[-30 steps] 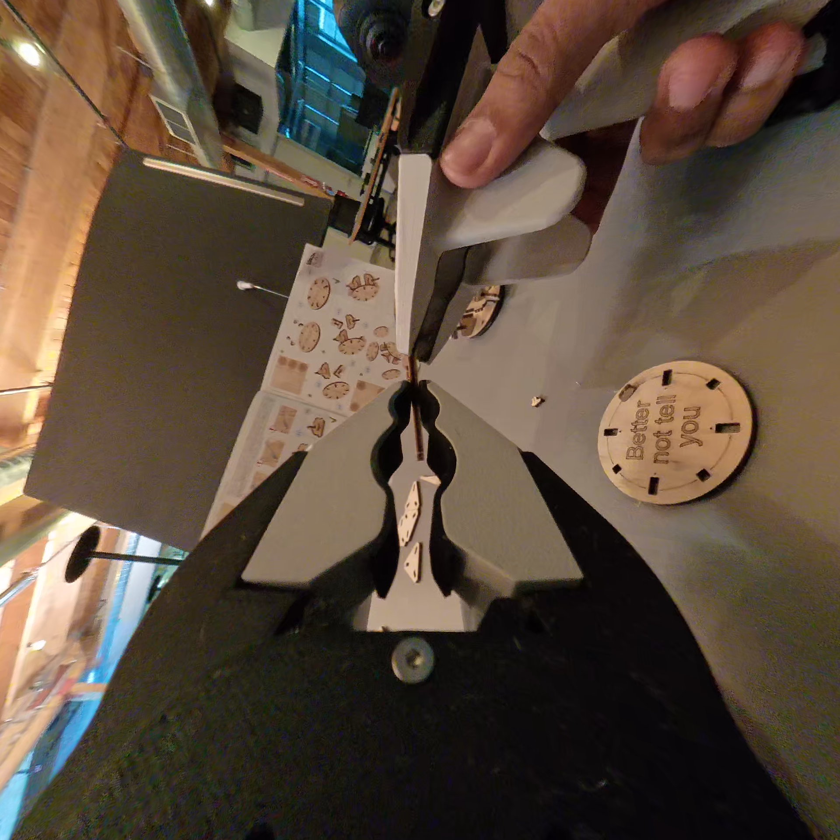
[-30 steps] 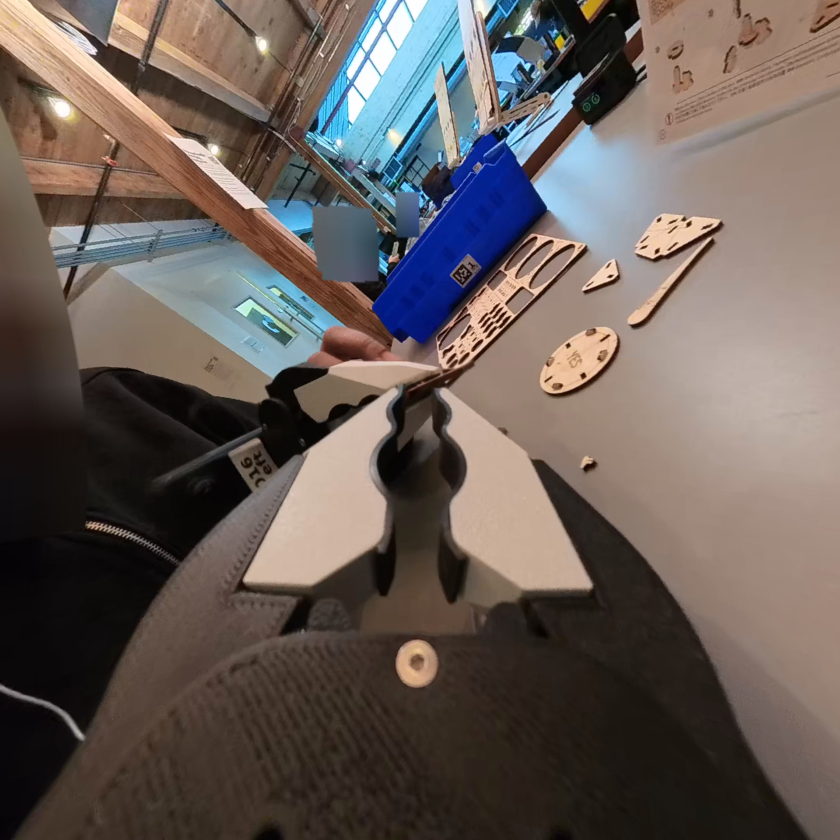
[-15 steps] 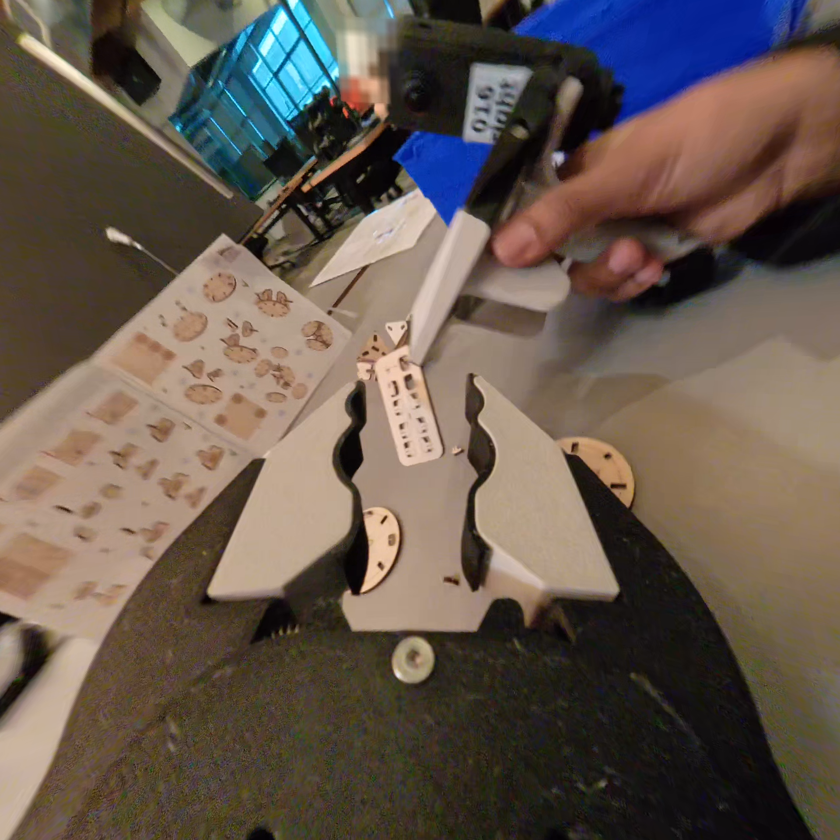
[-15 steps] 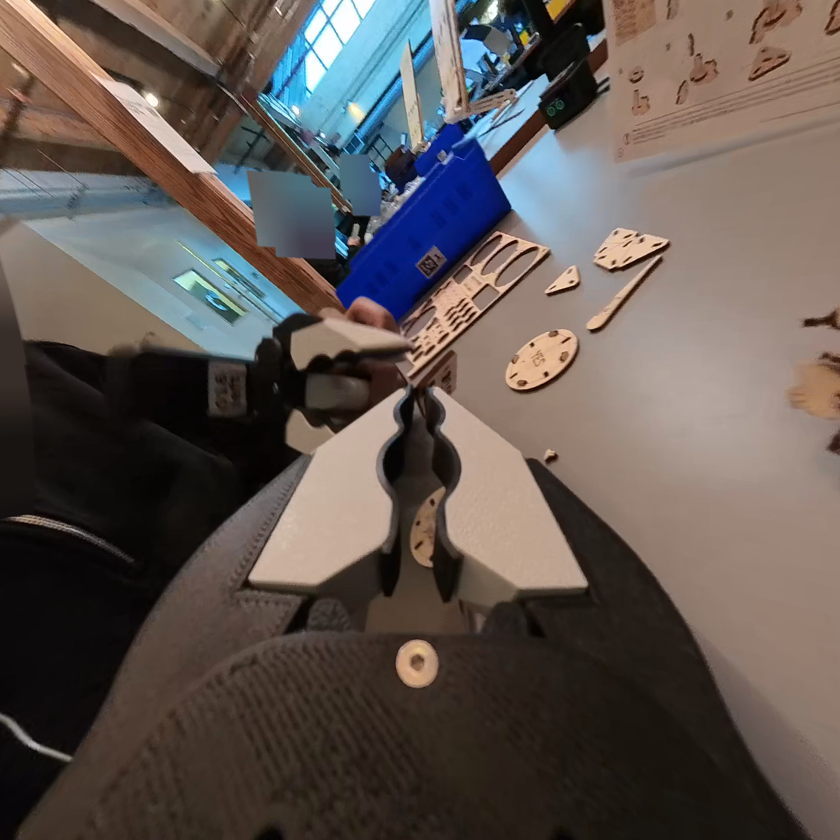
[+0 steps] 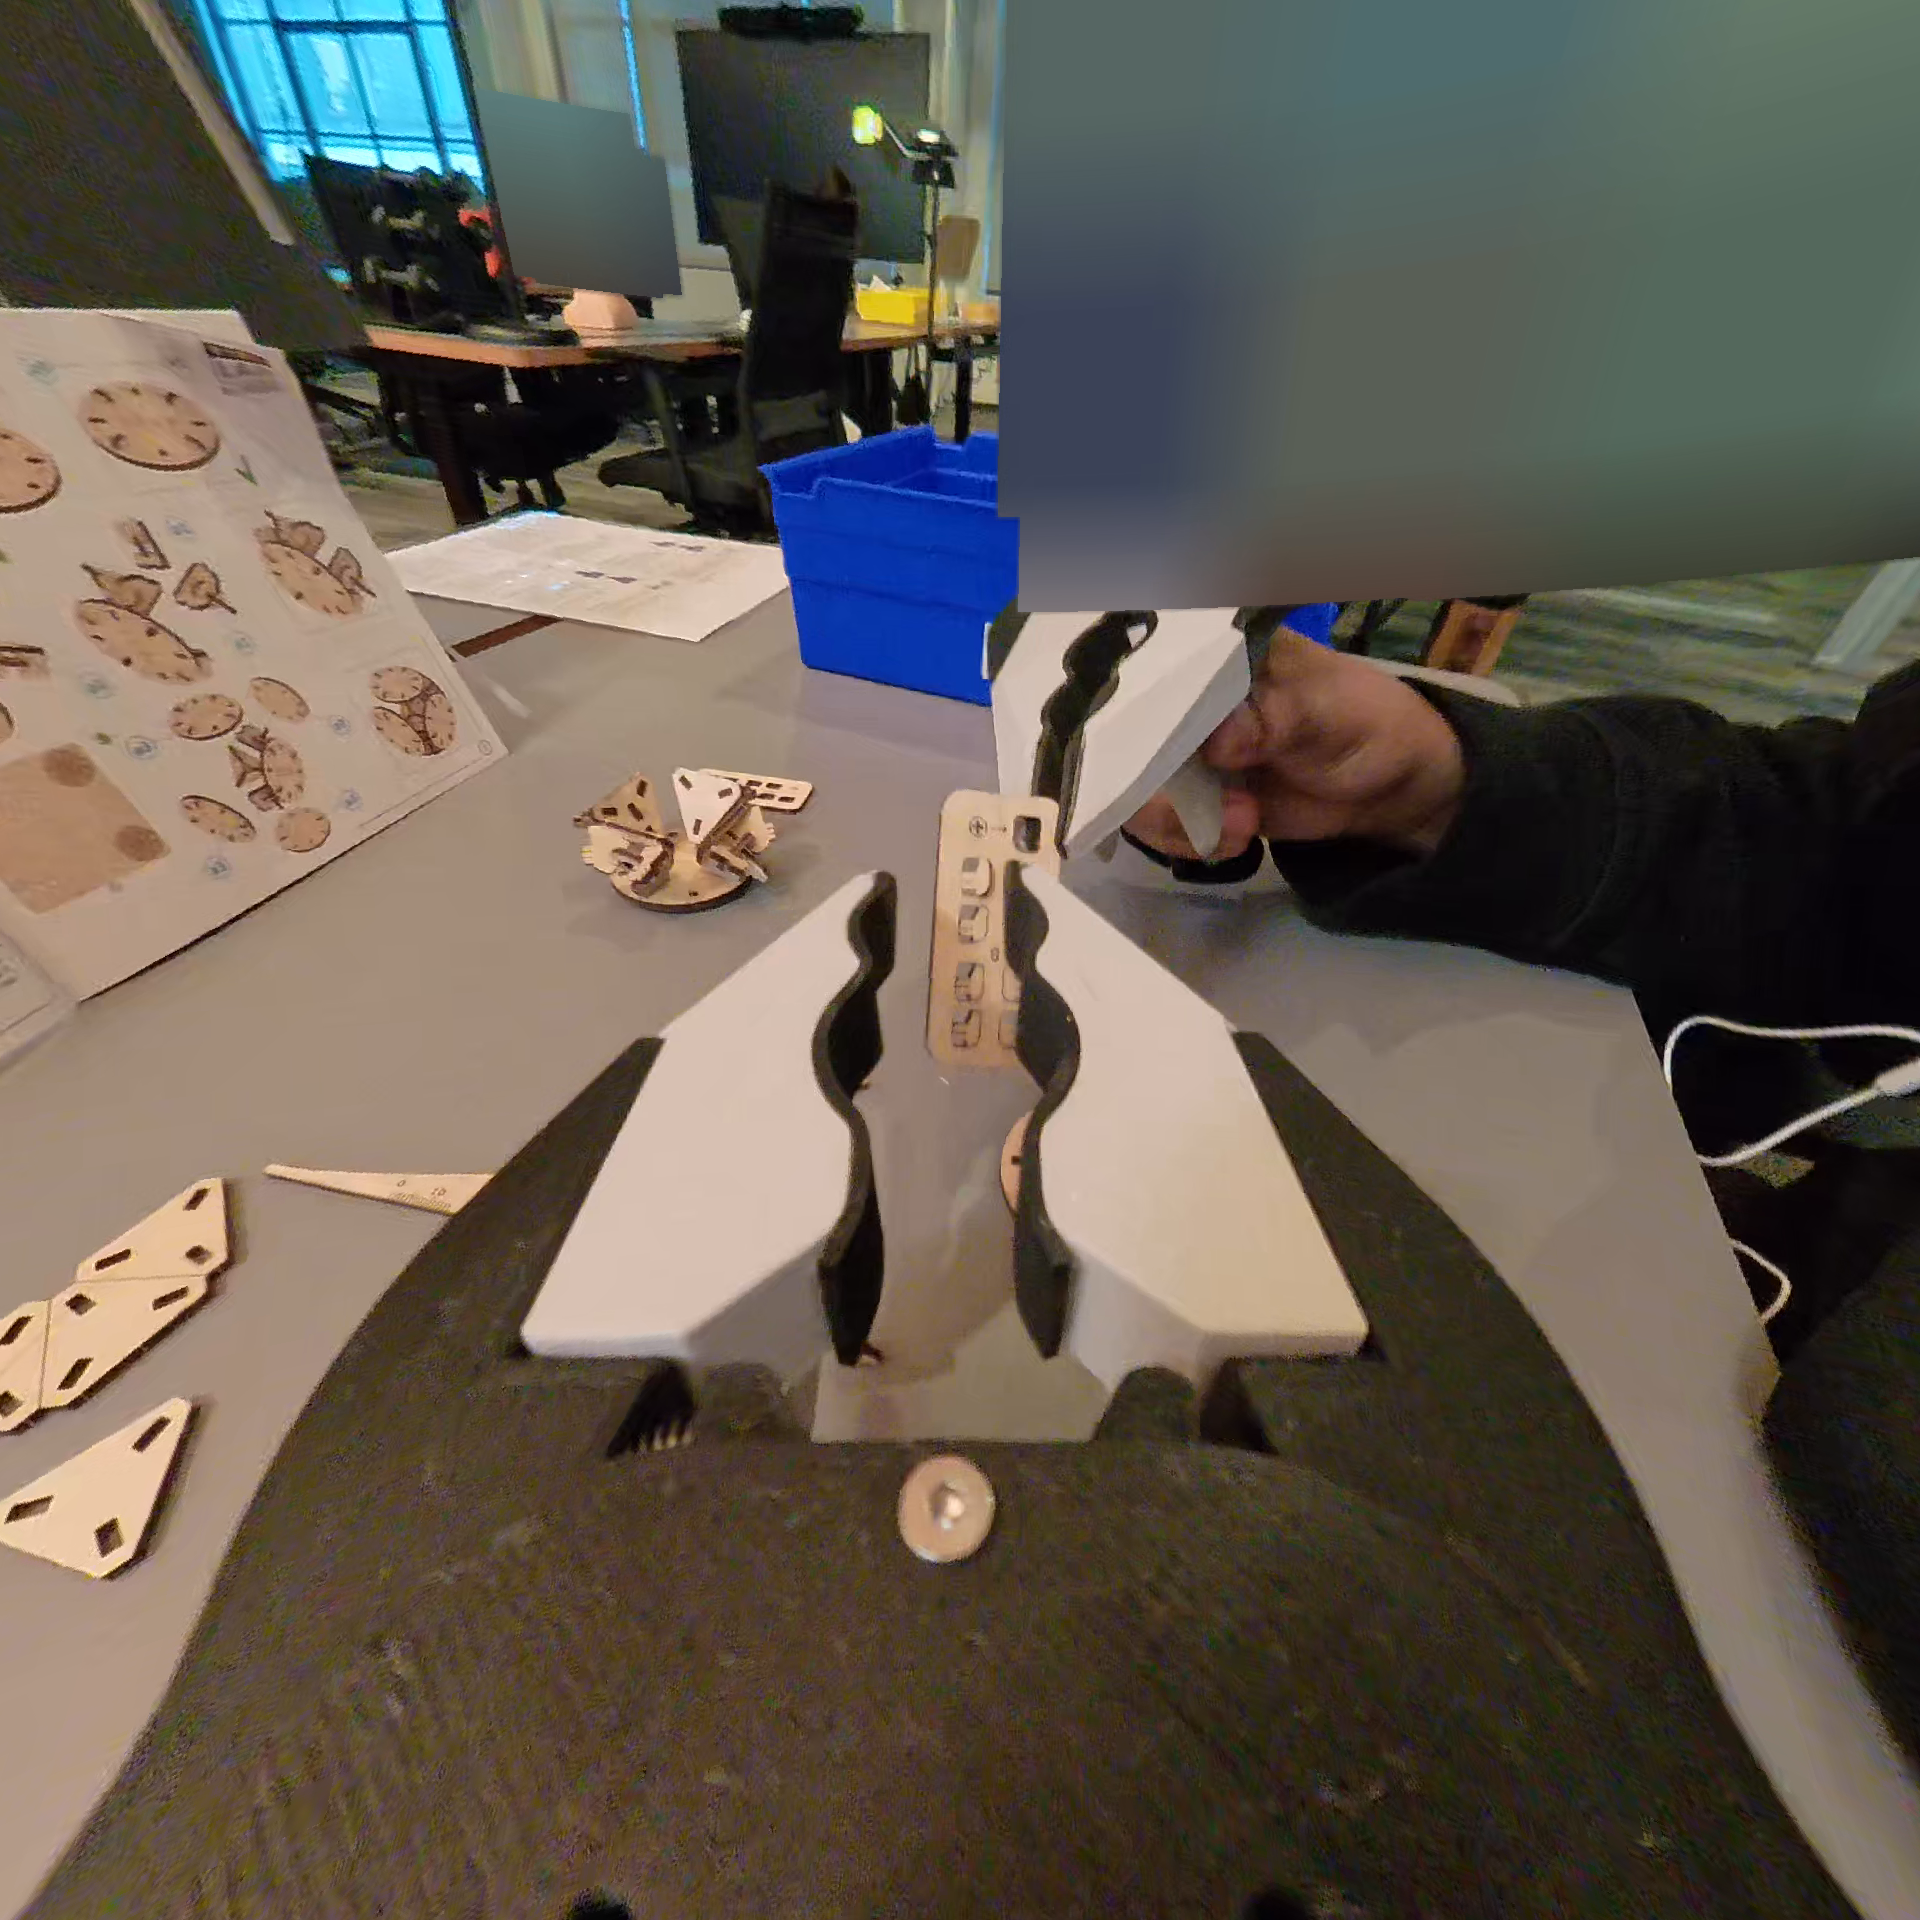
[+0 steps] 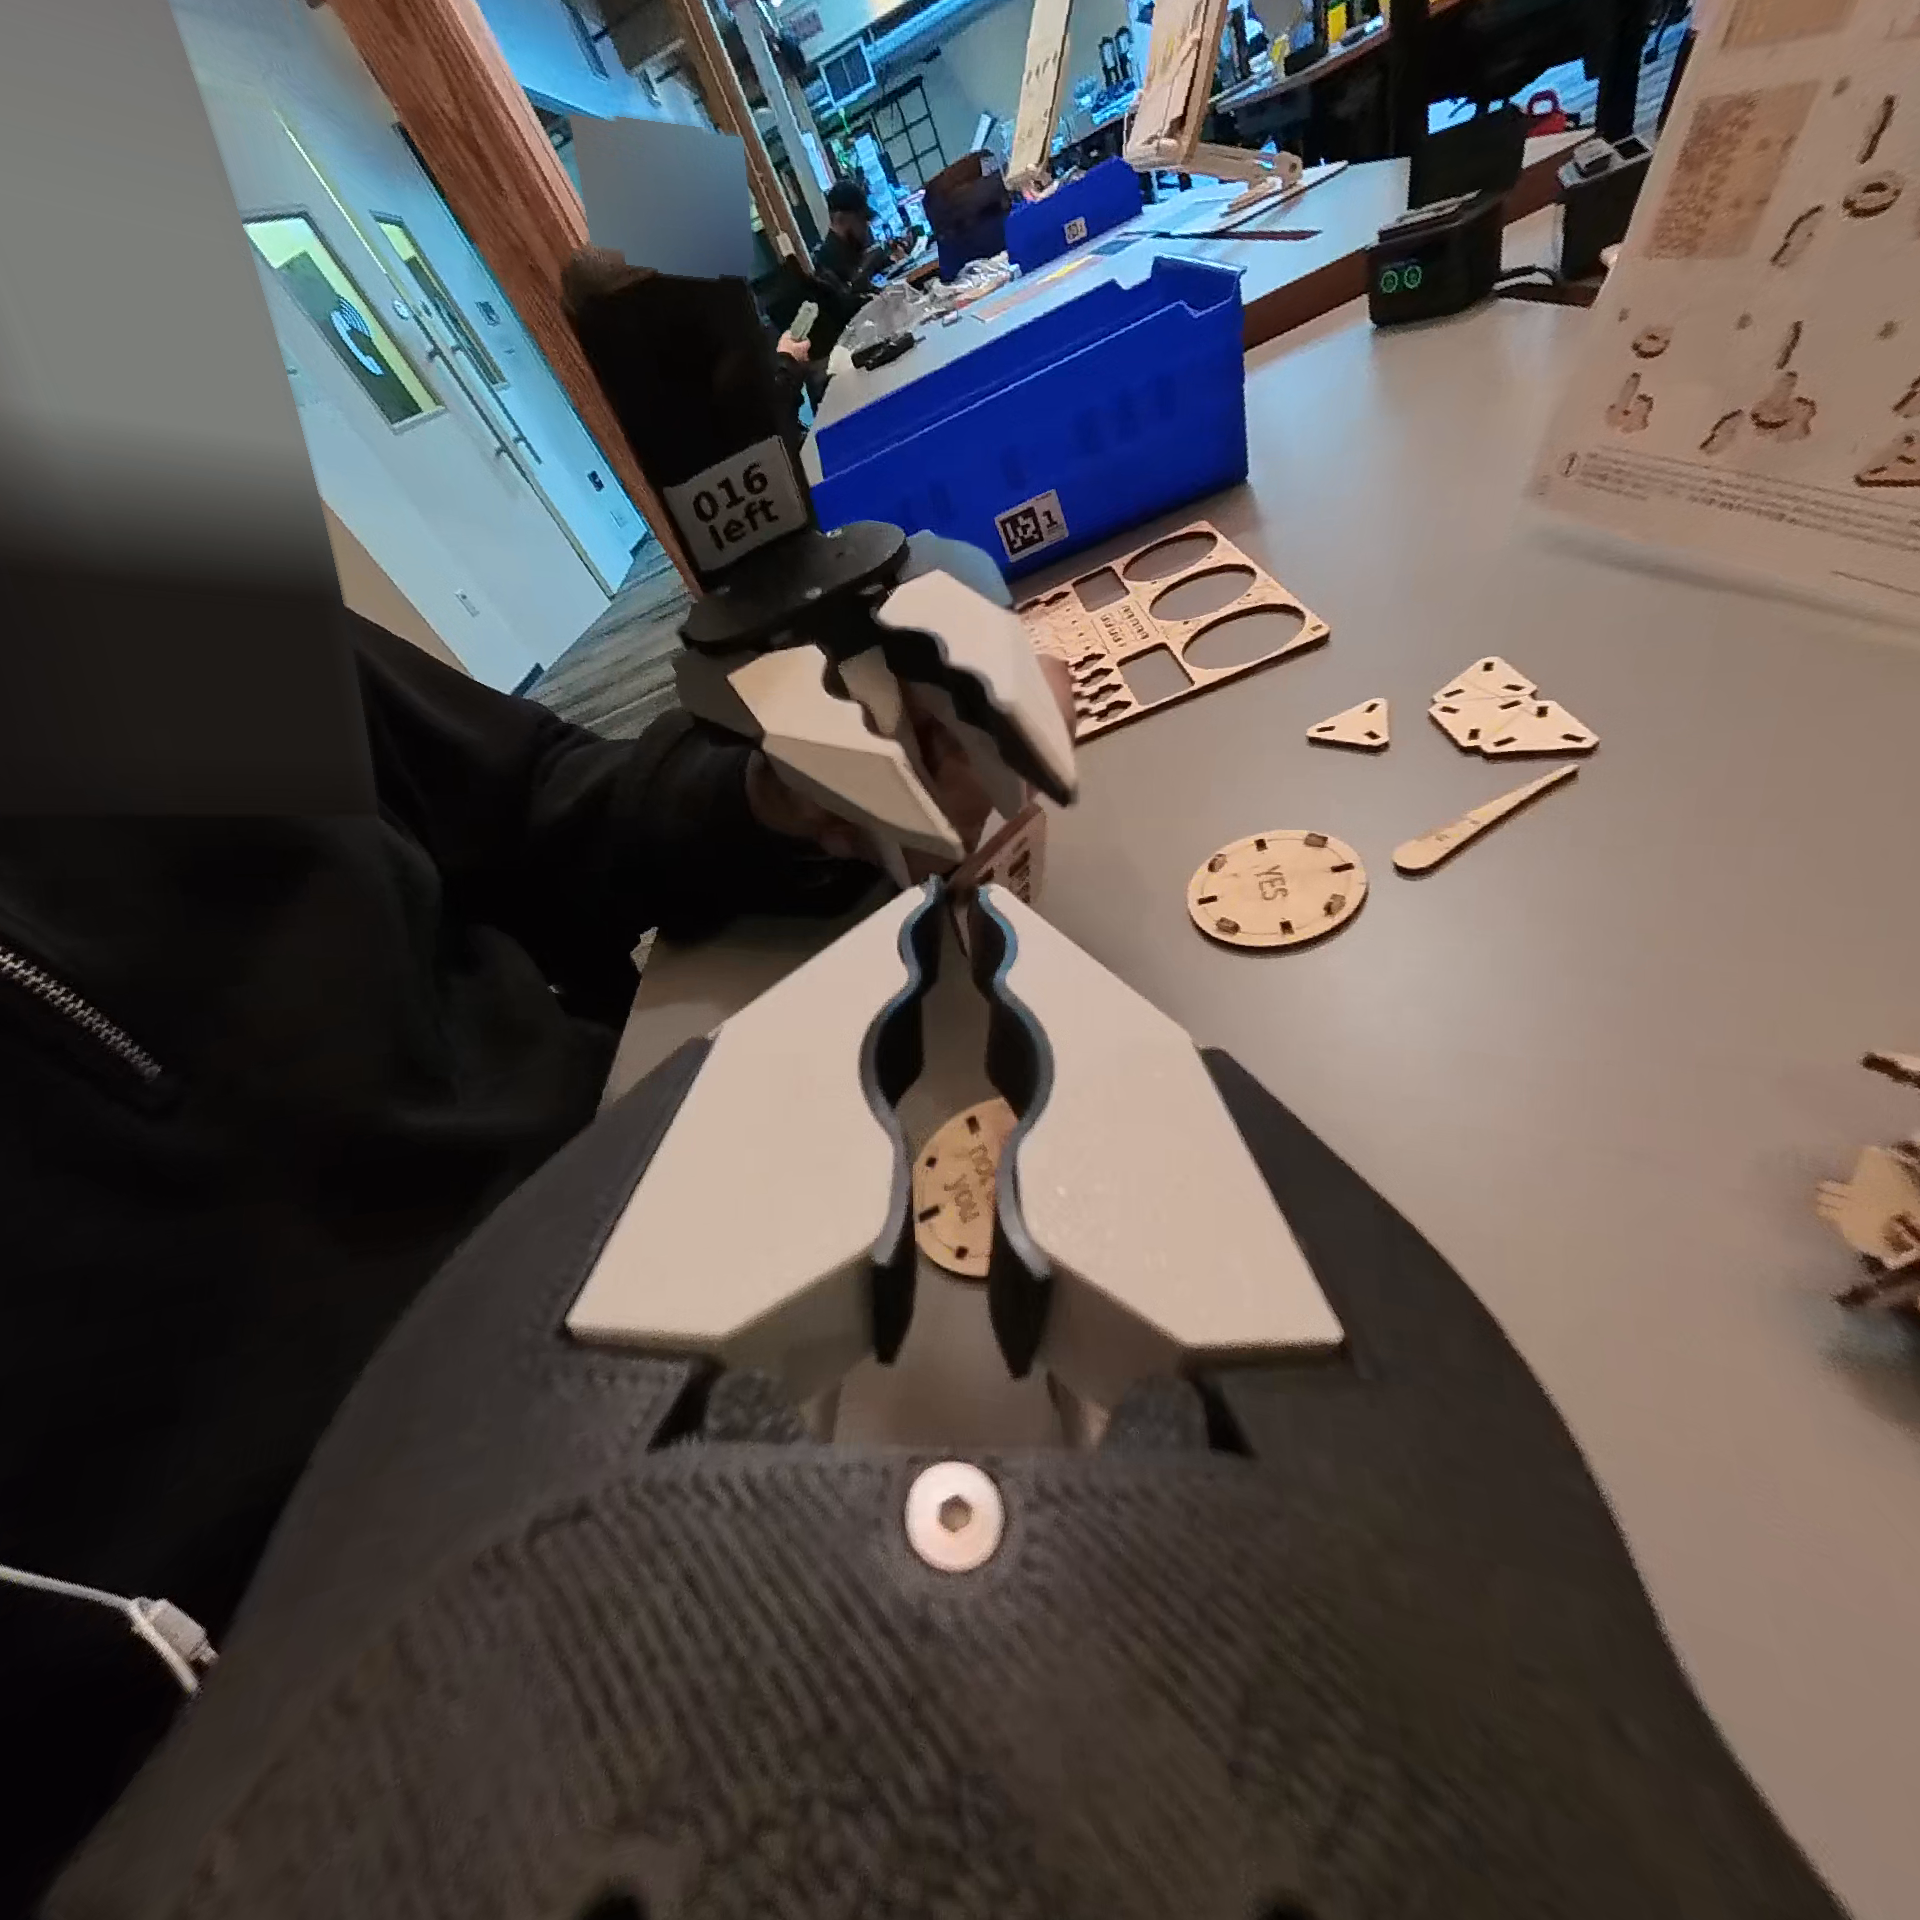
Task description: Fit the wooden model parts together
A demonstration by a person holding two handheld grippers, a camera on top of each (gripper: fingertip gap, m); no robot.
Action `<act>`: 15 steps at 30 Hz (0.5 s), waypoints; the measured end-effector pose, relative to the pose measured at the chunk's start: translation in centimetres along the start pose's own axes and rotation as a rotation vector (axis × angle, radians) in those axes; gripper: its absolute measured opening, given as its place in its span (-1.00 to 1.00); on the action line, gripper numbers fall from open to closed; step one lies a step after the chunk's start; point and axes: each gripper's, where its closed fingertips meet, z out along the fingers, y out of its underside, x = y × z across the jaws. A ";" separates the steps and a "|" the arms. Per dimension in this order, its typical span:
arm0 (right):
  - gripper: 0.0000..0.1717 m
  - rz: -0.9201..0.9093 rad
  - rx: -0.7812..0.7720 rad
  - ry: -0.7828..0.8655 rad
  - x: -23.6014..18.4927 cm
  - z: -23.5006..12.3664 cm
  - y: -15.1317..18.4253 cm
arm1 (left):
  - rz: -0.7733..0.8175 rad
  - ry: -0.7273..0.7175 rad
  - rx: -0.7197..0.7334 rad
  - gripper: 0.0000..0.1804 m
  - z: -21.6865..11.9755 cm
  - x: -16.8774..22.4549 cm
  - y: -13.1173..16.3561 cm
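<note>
Change: the left gripper (image 5: 951,894) has spread its fingers since a second ago, releasing the wooden strip (image 5: 977,935).
Left: fingers apart, flanking strip.
Right: right gripper (image 6: 961,899) fingers clamped on strip, above bench (image 5: 436,997).

Likely a makerspace (desks (image 5: 582,348), monitors (image 5: 800,135))

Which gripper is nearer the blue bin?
Right. The right gripper hovers just in front of the blue bin, pinching a small wooden strip; the left gripper sits farther back.
</note>
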 end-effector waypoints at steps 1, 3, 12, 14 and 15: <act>-0.97 0.000 0.000 -0.005 -0.1 0.0 0.0 | 0.006 0.006 -0.007 -0.83 0.1 0.1 0.1; -0.97 -0.007 -0.007 -0.012 -0.3 0.1 0.1 | 0.013 0.003 -0.013 -0.82 0.1 0.2 0.3; -0.97 -0.043 -0.048 -0.007 -0.5 0.3 0.6 | -0.057 0.093 -0.032 -0.93 0.0 0.8 0.4; -0.97 -0.044 -0.044 -0.008 -0.5 0.2 0.5 | -0.055 0.092 -0.022 -0.93 -0.1 0.8 0.3; -0.97 -0.044 -0.041 -0.007 -0.5 0.2 0.4 | -0.048 0.091 -0.022 -0.91 -0.1 0.9 0.3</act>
